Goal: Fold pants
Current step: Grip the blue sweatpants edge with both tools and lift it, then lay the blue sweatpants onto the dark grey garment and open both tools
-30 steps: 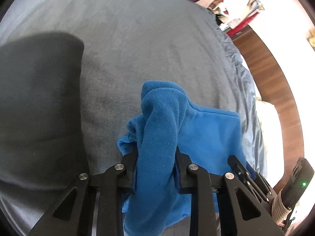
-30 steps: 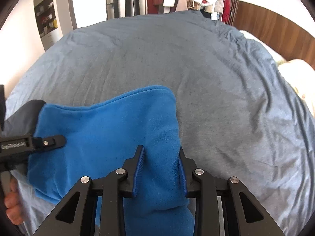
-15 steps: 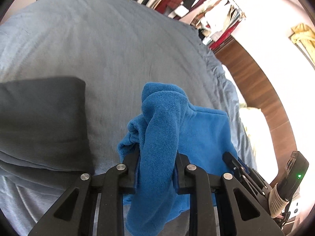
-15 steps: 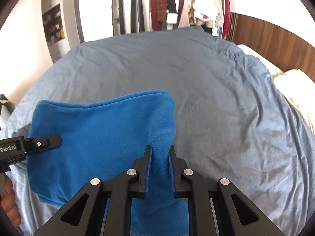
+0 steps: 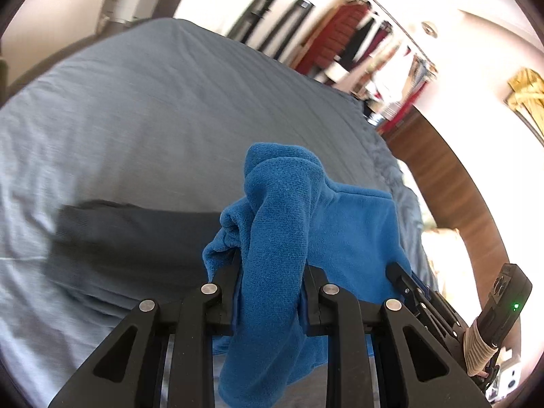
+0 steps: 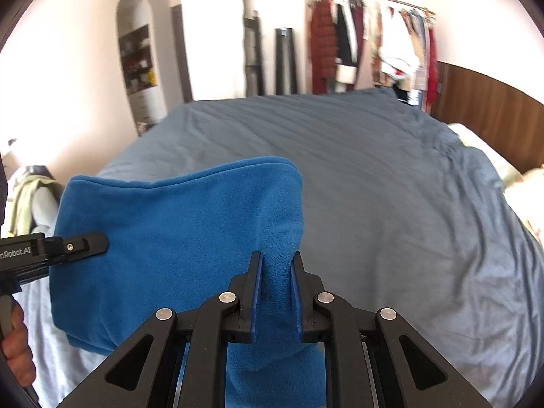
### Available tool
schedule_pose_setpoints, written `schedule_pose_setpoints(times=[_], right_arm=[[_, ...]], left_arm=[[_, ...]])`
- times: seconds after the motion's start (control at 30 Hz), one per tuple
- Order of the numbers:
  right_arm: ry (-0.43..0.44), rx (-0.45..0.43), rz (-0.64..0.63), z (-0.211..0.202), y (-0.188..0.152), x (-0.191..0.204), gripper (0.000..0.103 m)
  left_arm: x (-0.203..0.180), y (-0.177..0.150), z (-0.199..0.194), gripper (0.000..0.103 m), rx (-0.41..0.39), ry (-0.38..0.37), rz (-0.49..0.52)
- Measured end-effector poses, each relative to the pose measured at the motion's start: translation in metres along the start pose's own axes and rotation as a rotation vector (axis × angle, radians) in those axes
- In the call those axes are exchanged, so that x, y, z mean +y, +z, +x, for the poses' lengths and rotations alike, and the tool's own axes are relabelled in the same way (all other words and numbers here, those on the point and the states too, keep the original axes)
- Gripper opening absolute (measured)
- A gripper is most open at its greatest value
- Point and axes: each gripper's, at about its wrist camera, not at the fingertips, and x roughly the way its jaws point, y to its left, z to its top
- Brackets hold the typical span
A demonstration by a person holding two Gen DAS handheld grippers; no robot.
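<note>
Both the left gripper [image 5: 270, 292] and right gripper [image 6: 275, 292] pinch the blue fleece pants [image 6: 176, 238], holding them spread above the bed [image 6: 391, 204] for folding.

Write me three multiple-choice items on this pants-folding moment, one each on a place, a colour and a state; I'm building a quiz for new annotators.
1. Where does the dark grey cloth lie?
A. on the bed cover
B. on the clothes rail
C. on the wooden headboard

2. What colour are the pants?
A. red
B. bright blue
C. white

3. How does the right gripper stand?
A. wide open above the bed
B. shut on nothing
C. shut on a fold of the pants

Answers:
1 A: in the left wrist view it lies flat on the bed cover.
2 B: the fleece is bright blue in both views.
3 C: in the right wrist view both fingers press a ridge of blue fabric between them; the left gripper grips another bunch.
</note>
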Motion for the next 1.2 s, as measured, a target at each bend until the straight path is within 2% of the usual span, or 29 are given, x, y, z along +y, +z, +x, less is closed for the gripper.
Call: schedule_pose_setpoints(times=[0.17,0.3,0.47,0.67,0.77,0.8,0.83,0.87,0.9,0.97,1.07,1.2], right_arm=[[0.092,-0.004,-0.023,0.019,0.006,0.046,0.016],[0.162,0.017,-0.063,0.046,-0.001,0.083,0.016],[0.182,0.065,-0.089,0.078,-0.013,0.107,0.016],[0.16,0.125,-0.113,0.11,-0.024,0.11,0.016],[0.146,0.12,-0.142,0.115,-0.028,0.112,0.016],[0.135,0.124,-0.147,0.115,-0.029,0.113,0.016],[0.124,0.129,-0.146,0.115,-0.03,0.115,0.018],[0.112,0.136,-0.144,0.116,-0.032,0.116,0.024],[0.085,0.151,-0.147,0.119,-0.032,0.116,0.027],[0.037,0.174,-0.15,0.121,-0.035,0.117,0.035],[-0.006,0.214,-0.137,0.126,-0.036,0.114,0.039],[-0.049,0.224,-0.138,0.128,-0.03,0.112,0.042]], left_arm=[[0.045,0.015,-0.021,0.025,-0.02,0.11,-0.007],[0.08,0.023,-0.015,0.025,-0.003,0.172,-0.018],[0.13,0.019,0.019,0.025,0.075,0.142,-0.082],[0.156,0.011,0.045,0.029,0.105,0.111,-0.055],[0.158,0.012,0.047,0.039,0.12,0.12,-0.022],[0.159,0.012,0.047,0.047,0.13,0.13,-0.012],[0.16,0.012,0.046,0.053,0.141,0.158,0.001],[0.16,0.012,0.044,0.063,0.147,0.187,0.013],[0.16,0.013,0.04,0.066,0.153,0.212,0.031],[0.158,0.013,0.036,0.068,0.169,0.234,0.055],[0.151,0.014,0.024,0.069,0.172,0.295,0.094],[0.136,0.019,0.0,0.069,0.112,0.392,0.133]])
